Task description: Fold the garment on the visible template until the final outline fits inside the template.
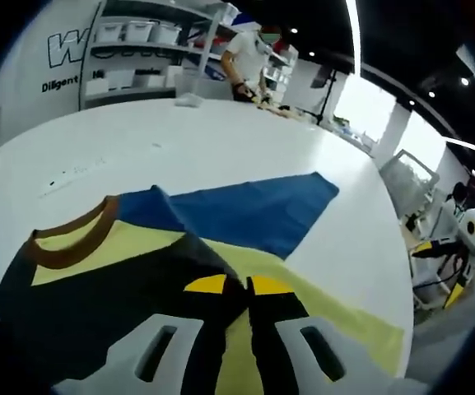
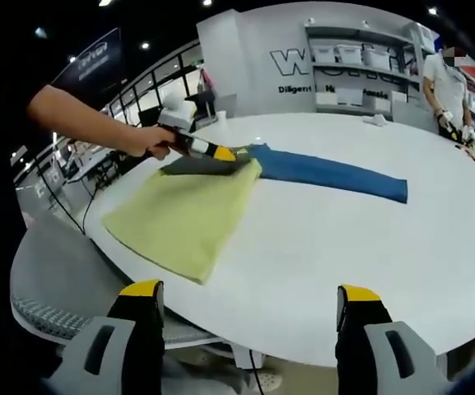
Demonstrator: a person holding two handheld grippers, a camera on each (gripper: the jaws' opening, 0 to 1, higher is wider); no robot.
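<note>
A garment lies spread on the round white table (image 1: 221, 148). It has a yellow body (image 2: 179, 218), a dark panel (image 1: 97, 304), a brown collar (image 1: 72, 243) and a long blue sleeve (image 1: 253, 210). My left gripper (image 1: 239, 285) is shut on the dark fabric, its yellow-tipped jaws pressed together. In the right gripper view a hand holds that left gripper (image 2: 221, 153) at the garment's far corner, where dark cloth (image 2: 196, 164) meets the blue sleeve (image 2: 336, 174). My right gripper (image 2: 251, 304) hangs open off the table's near edge, holding nothing.
A grey mesh chair (image 2: 48, 280) stands by the table's near edge. A person (image 1: 249, 58) works at the far side, beside shelves of white boxes (image 1: 138, 33). Faint marks (image 1: 72, 173) and a small white item (image 1: 189, 100) lie on the tabletop.
</note>
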